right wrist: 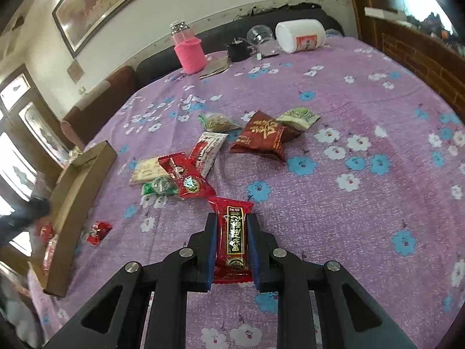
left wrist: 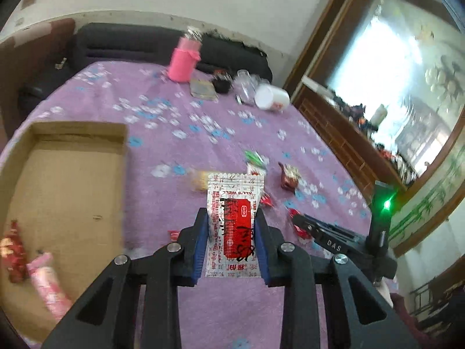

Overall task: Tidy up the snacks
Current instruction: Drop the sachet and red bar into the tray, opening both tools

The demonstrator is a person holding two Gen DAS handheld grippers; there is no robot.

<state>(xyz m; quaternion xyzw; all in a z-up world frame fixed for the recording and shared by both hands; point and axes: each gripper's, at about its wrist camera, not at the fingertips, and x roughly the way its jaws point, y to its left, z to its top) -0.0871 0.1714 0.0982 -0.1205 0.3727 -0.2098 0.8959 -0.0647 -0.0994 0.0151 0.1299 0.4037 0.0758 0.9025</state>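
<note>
Two snacks lie in the open cardboard box (left wrist: 66,192) on the purple floral worktop (right wrist: 334,203). The left claw (left wrist: 231,218) grips a white-and-red packet (left wrist: 234,218) reading "ALL'S WELL". The right claw (right wrist: 231,224) grips a red packet (right wrist: 232,241) with gold Chinese characters. About eight snacks lie loose, including a maroon packet (right wrist: 261,139). Judged early: most sorting remains.

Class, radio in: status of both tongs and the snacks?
Left tongs shut on white packet. Right tongs shut on red packet. Box open, path clear.
</note>
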